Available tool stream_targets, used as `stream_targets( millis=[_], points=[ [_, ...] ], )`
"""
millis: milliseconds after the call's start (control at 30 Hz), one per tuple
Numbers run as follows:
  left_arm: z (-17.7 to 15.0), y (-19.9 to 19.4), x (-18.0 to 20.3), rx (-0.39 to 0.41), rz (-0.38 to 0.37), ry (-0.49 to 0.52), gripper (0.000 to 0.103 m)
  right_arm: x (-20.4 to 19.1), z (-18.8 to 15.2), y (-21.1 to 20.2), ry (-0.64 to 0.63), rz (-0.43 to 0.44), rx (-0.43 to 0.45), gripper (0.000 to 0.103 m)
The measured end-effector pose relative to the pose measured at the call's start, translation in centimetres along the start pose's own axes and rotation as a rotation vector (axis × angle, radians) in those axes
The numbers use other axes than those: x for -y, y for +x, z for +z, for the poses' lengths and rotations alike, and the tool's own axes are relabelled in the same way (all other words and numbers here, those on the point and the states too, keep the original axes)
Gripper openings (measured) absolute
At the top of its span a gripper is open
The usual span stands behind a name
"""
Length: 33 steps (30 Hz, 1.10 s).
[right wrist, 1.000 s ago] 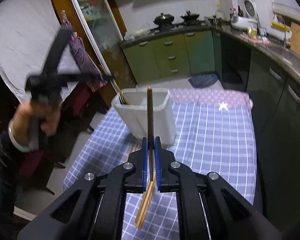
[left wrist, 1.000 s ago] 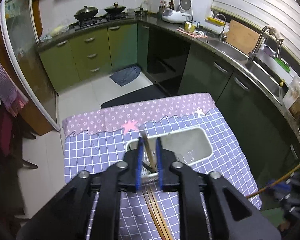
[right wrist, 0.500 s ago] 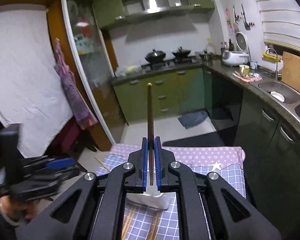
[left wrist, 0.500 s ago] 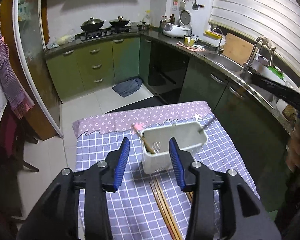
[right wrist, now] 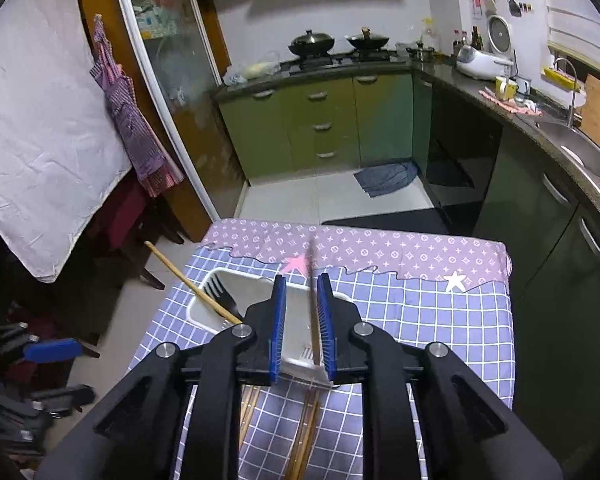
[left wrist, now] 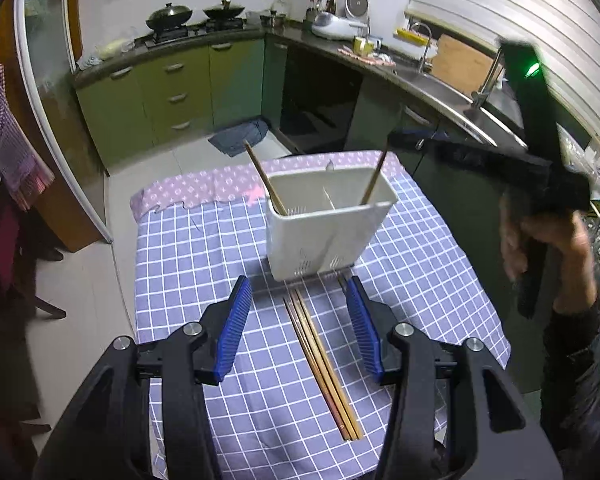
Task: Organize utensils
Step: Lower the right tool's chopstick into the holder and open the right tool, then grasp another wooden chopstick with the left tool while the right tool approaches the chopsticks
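Note:
A white utensil holder (left wrist: 328, 224) stands on the checked tablecloth. One chopstick (left wrist: 265, 184) leans in its left part beside a black fork (right wrist: 220, 296). My left gripper (left wrist: 297, 286) hovers in front of the holder, its jaws opening with nothing between them. Several loose chopsticks (left wrist: 322, 360) lie on the cloth below it. My right gripper (right wrist: 302, 280) hangs over the holder's right part, jaws opening. A blurred chopstick (right wrist: 312, 300) stands loose between them near the right pad, its lower end inside the holder. In the left wrist view this chopstick (left wrist: 374, 178) hangs under the right gripper (left wrist: 400, 136).
The small table (left wrist: 440, 264) ends in a purple cloth border (right wrist: 400, 252) at the far side. Green kitchen cabinets (right wrist: 320, 128) and a dark counter with a sink (left wrist: 452, 92) run behind and to the right. A person's hand (left wrist: 540, 236) holds the right gripper.
My left gripper let go of a chopstick in the holder, drew back and widened. My right gripper carried its chopstick over the holder, and its jaws have parted.

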<state>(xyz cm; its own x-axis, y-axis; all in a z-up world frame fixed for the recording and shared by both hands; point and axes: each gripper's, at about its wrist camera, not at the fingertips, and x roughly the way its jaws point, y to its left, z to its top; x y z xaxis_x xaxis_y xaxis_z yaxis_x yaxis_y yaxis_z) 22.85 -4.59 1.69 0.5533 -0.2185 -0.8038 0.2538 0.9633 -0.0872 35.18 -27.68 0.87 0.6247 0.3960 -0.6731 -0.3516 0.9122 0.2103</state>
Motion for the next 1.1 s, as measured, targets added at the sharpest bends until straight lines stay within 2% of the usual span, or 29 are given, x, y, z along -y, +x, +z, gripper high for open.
stream_targets(
  millis=[100, 200, 400, 567, 667, 767, 900, 1100],
  points=[
    [-0.7, 1.3, 0.2, -0.031, 0.007, 0.001, 0.055, -0.1, -0.7, -2.5, -0.011, 0.017, 0.033, 0.017],
    [-1.8, 4.0, 0.1, -0.110, 0.003, -0.012, 0.055, 0.5, -2.8, -5.1, -0.016, 0.029, 0.047, 0.027],
    [-4.6, 10.8, -0.3, -0.321, -0.002, -0.085, 0.055, 3.2, -9.0, -4.9, 0.000, 0.017, -0.059, 0.029],
    [-6.2, 14.8, -0.6, -0.430, 0.012, -0.146, 0.053, 6.1, -12.8, -2.6, 0.059, 0.013, -0.142, 0.029],
    [-6.4, 16.2, -0.8, -0.459, 0.031, -0.167, 0.052, 7.1, -14.2, -1.4, 0.081, 0.026, -0.175, 0.029],
    [-6.5, 17.2, -1.1, -0.484, 0.047, -0.189, 0.046, 7.2, -15.1, -0.4, 0.081, 0.037, -0.200, 0.029],
    [-6.7, 18.1, -1.4, -0.506, 0.083, -0.198, 0.031, 7.1, -15.6, 0.6, 0.077, 0.050, -0.221, 0.029],
    [-6.5, 19.4, -1.0, -0.525, 0.094, -0.208, 0.030, 6.8, -15.8, 1.3, 0.071, 0.058, -0.234, 0.029]
  ],
)
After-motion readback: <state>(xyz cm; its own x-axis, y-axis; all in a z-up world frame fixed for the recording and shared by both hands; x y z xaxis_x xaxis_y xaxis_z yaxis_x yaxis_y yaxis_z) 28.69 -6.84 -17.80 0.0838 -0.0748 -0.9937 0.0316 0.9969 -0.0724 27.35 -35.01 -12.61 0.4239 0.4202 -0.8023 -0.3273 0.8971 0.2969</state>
